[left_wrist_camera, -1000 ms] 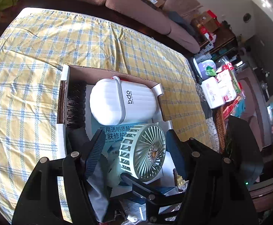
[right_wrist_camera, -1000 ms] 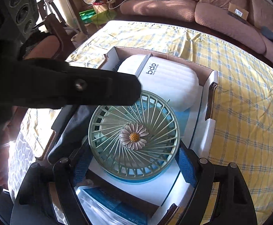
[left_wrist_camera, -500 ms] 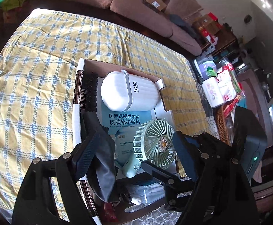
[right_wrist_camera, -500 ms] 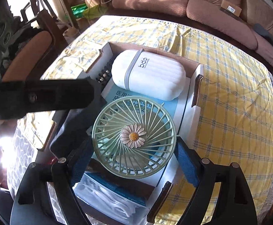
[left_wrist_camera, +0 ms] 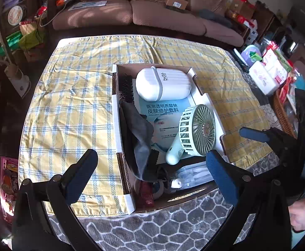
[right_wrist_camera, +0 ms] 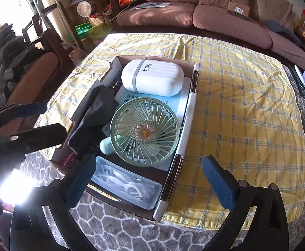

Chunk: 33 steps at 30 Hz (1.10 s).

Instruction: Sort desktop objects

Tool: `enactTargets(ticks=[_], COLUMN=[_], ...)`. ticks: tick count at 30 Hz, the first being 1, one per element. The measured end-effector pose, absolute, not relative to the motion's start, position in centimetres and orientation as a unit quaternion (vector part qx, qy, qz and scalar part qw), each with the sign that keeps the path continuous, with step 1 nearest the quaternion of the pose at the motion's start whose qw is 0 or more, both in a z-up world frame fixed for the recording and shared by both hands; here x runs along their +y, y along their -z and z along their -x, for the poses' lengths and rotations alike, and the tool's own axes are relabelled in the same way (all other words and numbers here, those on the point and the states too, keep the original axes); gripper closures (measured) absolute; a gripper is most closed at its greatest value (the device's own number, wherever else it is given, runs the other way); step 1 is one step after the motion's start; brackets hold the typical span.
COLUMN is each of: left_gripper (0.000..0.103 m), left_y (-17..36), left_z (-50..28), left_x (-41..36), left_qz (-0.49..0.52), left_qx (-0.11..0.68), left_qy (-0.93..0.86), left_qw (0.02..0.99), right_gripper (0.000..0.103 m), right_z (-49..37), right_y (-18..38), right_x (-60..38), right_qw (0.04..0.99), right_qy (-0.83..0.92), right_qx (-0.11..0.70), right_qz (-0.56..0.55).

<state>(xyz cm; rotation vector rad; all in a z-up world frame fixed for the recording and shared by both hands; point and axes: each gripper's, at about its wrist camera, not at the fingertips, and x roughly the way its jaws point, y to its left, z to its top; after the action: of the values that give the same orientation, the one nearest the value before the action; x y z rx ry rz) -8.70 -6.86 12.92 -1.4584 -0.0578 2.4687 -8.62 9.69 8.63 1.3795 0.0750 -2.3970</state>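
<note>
The green fan lies in the cardboard box, its grille with the daisy centre facing up and its pale handle pointing toward the box's near left. It rests partly on a blue leaflet with printed characters. Beyond it, at the far end of the box, sits a white ribbed case lying on its side. Along the left wall of the box are a black brush and, nearer, a dark grey cloth draped over the contents. At the near end lies a clear plastic case holding white pieces, with some small dark and red items beside it that are too jumbled to tell apart.

The box stands on a table covered by a yellow checked cloth; the near end of the box overhangs a grey patterned rug.

The left gripper hangs above the near end of the box, its jaws having just been opening and now spread wide, nothing between them. The right gripper hangs over the near right corner, its jaws likewise just opened and spread wide, clear of the fan. Each gripper shows at the edge of the other's view.

A brown sofa runs behind the table.
</note>
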Motion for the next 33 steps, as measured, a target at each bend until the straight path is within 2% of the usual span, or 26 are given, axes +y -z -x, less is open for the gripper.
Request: enactTargets(ticks=[9, 16, 20, 29, 33], left_gripper=[0.000, 0.000, 0.000, 0.000, 0.000], left_y=[-11.6, -11.1, -12.1, -13.8, -13.1], left_z=[5.6, 4.7, 4.6, 7.1, 9.1], left_x=[-6.5, -6.6, -5.4, 2.8, 7.1], left_qz=[0.487, 0.483, 0.469, 0.432, 0.429], left_qx=[-0.009, -0.045, -0.038, -0.005, -0.018], left_qy=[-0.870, -0.871, -0.879, -0.896, -0.895], left_qw=[0.079, 0.080, 0.080, 0.099, 0.118], right_gripper=[0.000, 0.000, 0.000, 0.000, 0.000], right_z=[6.3, 5.5, 5.6, 7.4, 8.6], right_y=[-7.7, -7.9, -8.5, -9.4, -9.1], right_x=[8.7, 8.9, 10.5, 18.5, 22.8], right_qw=[0.169, 0.152, 0.146, 0.097, 0.072], right_qy=[0.863, 0.877, 0.883, 0.898, 0.901], right_qx=[0.063, 0.076, 0.070, 0.035, 0.026], right_qz=[-0.471, -0.450, -0.441, -0.427, -0.427])
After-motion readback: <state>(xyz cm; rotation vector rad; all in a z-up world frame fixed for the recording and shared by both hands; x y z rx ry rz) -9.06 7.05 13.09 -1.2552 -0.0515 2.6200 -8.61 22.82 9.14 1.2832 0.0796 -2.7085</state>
